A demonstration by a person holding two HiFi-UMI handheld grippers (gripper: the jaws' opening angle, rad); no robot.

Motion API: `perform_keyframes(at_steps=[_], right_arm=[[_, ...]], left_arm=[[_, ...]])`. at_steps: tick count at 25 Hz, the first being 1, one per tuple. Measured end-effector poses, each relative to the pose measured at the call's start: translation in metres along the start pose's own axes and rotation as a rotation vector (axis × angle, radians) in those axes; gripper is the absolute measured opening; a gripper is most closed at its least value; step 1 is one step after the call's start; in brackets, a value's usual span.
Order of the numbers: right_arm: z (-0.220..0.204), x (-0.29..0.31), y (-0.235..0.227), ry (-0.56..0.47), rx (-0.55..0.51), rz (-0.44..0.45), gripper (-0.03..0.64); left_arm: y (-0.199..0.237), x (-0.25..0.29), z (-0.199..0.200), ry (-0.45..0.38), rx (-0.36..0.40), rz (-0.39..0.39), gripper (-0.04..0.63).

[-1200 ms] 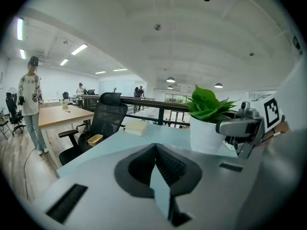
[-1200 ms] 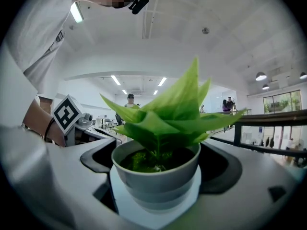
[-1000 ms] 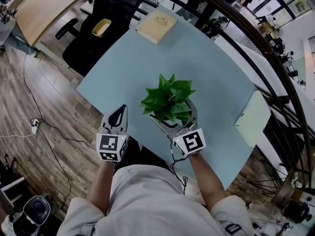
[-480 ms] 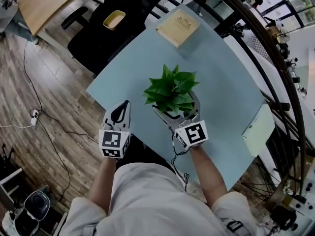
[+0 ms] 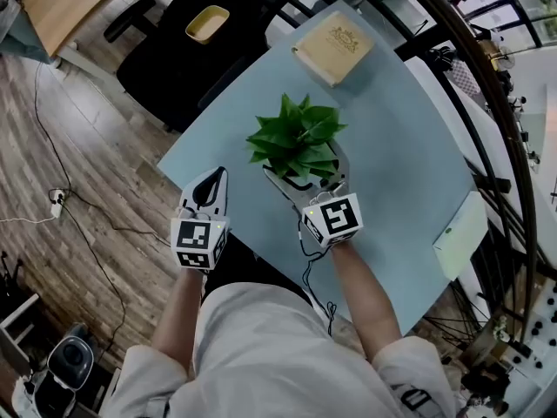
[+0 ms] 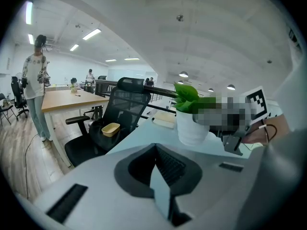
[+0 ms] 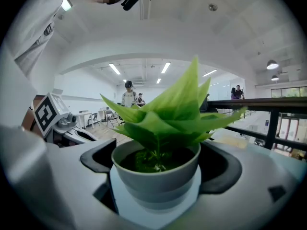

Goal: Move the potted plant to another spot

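I hold two grippers over a light blue table point(image 5: 396, 138). The right gripper point(image 5: 305, 177) has its jaws apart just enough to hug the potted plant point(image 5: 296, 138), one jaw on each side of the little white pot point(image 7: 156, 178). The pot sits snug between them. Its green leaves stick up and spread out over the jaws. In the head view the plant is in the middle of the frame, near the lower left side of the table. I cannot tell if the pot stands on the table or is lifted a bit.

The left gripper point(image 5: 216, 181) is at the lower left of the plant, by the table's edge. Its jaws are pressed together and there is nothing between them. It is near the right gripper but does not touch it or the plant.

A tan square box point(image 5: 335, 46) lies at the far corner of the table, at the top of the frame. A pale flat thing point(image 5: 459, 233) sits at the table's right edge. A black office chair point(image 5: 165, 55) stands at the upper left, with a small yellow tray point(image 5: 207, 23) on its seat. A thin cable point(image 5: 52, 138) runs over the wooden floor point(image 5: 52, 259) on the left. In the left gripper view a person point(image 6: 37, 92) stands by a wooden desk point(image 6: 64, 99), far off.
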State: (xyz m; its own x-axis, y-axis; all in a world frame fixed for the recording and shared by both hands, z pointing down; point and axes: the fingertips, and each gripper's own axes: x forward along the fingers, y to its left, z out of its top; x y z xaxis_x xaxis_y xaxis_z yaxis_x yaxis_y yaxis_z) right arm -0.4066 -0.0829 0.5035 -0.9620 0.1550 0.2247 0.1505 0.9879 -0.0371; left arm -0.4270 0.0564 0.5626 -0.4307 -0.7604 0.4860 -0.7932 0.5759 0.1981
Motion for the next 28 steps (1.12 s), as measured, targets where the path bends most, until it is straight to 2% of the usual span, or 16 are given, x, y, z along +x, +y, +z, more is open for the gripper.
perform_keyframes(at_steps=[7,14,28], right_arm=[[-0.021,0.051,-0.004,0.044,0.034,0.001,0.529],[-0.040,0.090,-0.014,0.080,0.044,0.001,0.529],[-0.073,0.103,-0.021,0.134,0.050,-0.024,0.531]], left_arm=[[0.031,0.028,-0.007,0.044,-0.011,-0.009,0.011],[0.042,0.053,-0.011,0.066,-0.020,-0.033,0.011],[0.047,0.061,-0.031,0.108,-0.029,-0.045,0.011]])
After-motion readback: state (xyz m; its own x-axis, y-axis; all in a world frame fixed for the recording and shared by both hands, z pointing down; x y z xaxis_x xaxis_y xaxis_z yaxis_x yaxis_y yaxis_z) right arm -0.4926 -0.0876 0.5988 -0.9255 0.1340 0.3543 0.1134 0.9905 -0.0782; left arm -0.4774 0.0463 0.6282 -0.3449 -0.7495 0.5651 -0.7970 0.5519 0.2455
